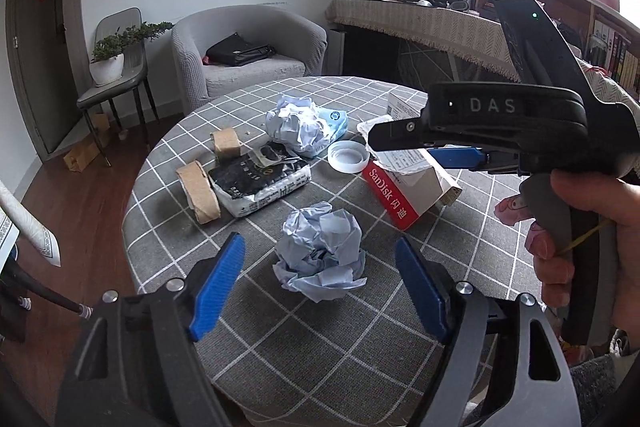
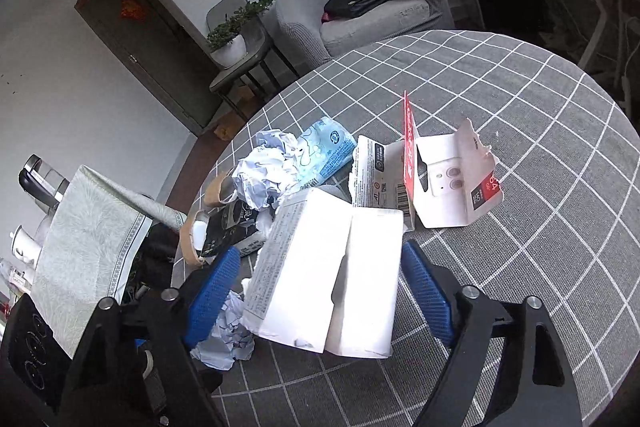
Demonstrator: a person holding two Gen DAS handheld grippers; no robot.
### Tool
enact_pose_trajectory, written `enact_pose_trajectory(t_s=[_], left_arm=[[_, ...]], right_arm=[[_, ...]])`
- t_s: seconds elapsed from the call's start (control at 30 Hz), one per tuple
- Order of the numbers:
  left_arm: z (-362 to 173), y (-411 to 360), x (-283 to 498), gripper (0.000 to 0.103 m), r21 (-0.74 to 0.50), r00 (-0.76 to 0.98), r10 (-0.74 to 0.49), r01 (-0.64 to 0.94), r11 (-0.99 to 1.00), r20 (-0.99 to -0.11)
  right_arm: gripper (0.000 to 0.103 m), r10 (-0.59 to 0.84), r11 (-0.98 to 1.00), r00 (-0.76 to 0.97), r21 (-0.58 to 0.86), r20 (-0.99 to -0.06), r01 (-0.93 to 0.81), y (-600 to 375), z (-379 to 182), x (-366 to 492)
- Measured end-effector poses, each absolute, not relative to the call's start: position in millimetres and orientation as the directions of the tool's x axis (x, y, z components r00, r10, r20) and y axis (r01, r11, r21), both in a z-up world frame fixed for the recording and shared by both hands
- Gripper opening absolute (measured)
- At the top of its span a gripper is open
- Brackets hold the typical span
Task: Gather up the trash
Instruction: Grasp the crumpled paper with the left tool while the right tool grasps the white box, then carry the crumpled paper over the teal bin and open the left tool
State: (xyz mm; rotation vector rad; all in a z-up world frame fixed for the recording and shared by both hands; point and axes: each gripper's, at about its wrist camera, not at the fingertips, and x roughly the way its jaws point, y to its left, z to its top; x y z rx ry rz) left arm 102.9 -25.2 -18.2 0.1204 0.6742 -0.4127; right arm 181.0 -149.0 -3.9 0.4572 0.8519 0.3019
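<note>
Blue fingers (image 2: 424, 291) flank the white box (image 2: 324, 275), untouched; left fingers (image 1: 218, 283) straddle crumpled paper (image 1: 322, 251).

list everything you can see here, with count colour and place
crumpled paper ball: 2, pale blue, one near left jaws, one farther back
tape rolls: 2, brown, table's left
black packet: 1, centre
white lid: 1, centre
SanDisk box: 1, red and white, right
white carton: 1, between right jaws
table: 1, grey check cloth
armchair: 1, grey, behind
left gripper: blue pads, open
right gripper: blue pads, open
</note>
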Motion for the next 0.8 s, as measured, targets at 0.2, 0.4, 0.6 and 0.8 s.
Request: enact_pose_trajectory(t_s=[0.2,0.4,0.6,0.8], left_arm=[[-19.9,-25.1,117.2,0.077,-0.080,0.683,-0.355,0.399,0.913,-0.639],[-27.5,-22.3,127.3,0.065,-0.132,0.655,-0.365,0.377,0.917,-0.662],[-33.3,-22.6,134.8,0.053,-0.134,0.642,-0.358,0.371,0.919,-0.678],[-29.5,-16.8,133.4,0.047,-0.156,0.659,-0.353,0.340,0.927,-0.664]], right_arm=[[0.069,0.441,0.864,0.604,0.497,-0.664,-0.083,-153.0,-9.9,182.1],[0.064,0.467,0.854,0.590,0.510,-0.659,-0.107,-153.9,-12.2,179.3],[0.064,0.512,0.822,0.582,0.557,-0.632,-0.118,-161.4,-9.9,176.1],[0.064,0.528,0.808,0.597,0.573,-0.604,-0.134,-166.0,-0.8,172.8]])
